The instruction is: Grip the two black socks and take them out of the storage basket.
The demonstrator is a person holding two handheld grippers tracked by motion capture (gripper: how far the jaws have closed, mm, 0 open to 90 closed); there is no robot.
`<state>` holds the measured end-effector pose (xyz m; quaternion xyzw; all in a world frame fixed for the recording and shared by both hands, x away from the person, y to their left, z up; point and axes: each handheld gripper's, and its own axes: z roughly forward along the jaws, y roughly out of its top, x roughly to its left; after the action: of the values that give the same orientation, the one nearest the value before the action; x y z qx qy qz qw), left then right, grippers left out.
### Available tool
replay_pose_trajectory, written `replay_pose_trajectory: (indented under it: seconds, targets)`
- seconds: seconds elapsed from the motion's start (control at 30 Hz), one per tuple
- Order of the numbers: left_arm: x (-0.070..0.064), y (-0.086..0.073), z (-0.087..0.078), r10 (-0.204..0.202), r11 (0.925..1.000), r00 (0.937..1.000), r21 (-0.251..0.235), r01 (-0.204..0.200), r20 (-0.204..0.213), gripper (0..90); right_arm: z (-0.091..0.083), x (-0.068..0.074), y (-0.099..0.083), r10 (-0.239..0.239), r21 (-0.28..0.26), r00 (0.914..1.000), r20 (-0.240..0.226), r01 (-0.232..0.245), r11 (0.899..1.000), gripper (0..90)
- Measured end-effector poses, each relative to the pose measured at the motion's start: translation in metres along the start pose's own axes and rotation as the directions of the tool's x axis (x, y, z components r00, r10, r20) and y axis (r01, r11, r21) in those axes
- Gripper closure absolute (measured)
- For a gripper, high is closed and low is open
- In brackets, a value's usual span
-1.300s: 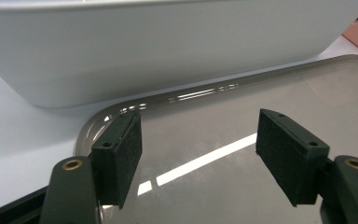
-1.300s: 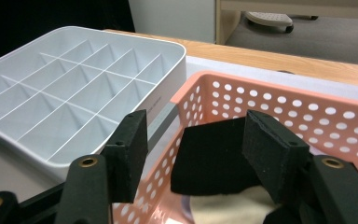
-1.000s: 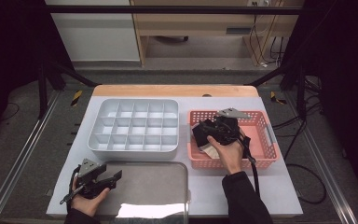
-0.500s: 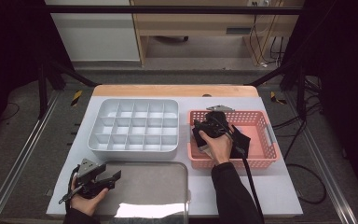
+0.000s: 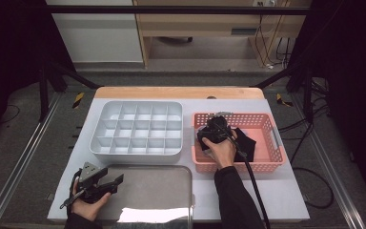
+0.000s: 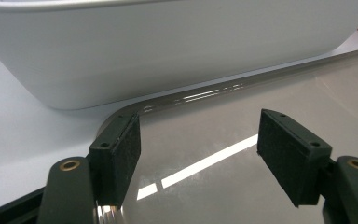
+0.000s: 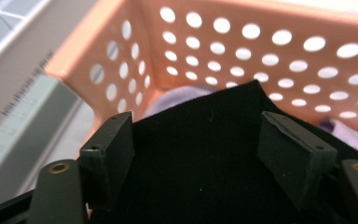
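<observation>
A pink perforated basket [image 5: 271, 128] stands at the right of the table and holds a black cloth [image 5: 245, 143] with a pale purple cloth [image 7: 182, 95] under it. My right gripper [image 5: 213, 129] is down in the basket's left end, open, with the black cloth [image 7: 205, 154] lying between and under its jaws. My left gripper [image 5: 106, 183] rests open at the front left, over the corner of a shiny metal tray [image 5: 157, 191]. Nothing is between its jaws, whose pads [image 6: 121, 149] hover above the tray [image 6: 242, 140].
A white compartment box [image 5: 138, 129] with several cells sits at the middle left, behind the tray; its side wall [image 6: 168, 46] is close ahead of the left gripper. The right gripper's cable [image 5: 250, 176] trails toward the front edge. Bare table lies front right.
The right gripper has moved left and down into the basket's left end, onto the black cloth. The left gripper has barely shifted.
</observation>
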<state>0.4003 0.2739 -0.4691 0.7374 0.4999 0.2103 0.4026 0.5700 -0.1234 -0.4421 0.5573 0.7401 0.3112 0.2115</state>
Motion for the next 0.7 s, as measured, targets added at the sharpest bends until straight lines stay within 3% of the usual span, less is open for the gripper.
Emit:
replay_pose_trajectory:
  seconds: [0.13, 0.33, 0.5, 0.7]
  targets:
    - [0.0, 0.0, 0.0, 0.002, 1.0, 1.0, 0.001, -0.002, 0.001, 29.7, 0.003, 0.0, -0.001, -0.026, 0.064, 0.9991, 0.035, 0.023, 0.998, 44.6]
    - [0.0, 0.0, 0.0, 0.001, 1.0, 1.0, 0.0, -0.001, -0.002, 29.8, 0.0, -0.002, 0.0, -0.005, 0.072, 0.9994, 0.035, 0.002, 0.997, 78.4]
    - [0.0, 0.0, 0.0, 0.003, 1.0, 1.0, 0.004, -0.003, -0.004, 29.9, -0.006, -0.004, 0.001, 0.009, 0.03, 0.9999, 0.009, -0.009, 0.999, 89.3]
    - [0.0, 0.0, 0.001, 0.003, 1.0, 1.0, 0.005, -0.003, -0.003, 30.0, -0.017, -0.005, 0.004, 0.02, -0.054, 0.9993, -0.031, -0.021, 0.998, 90.0]
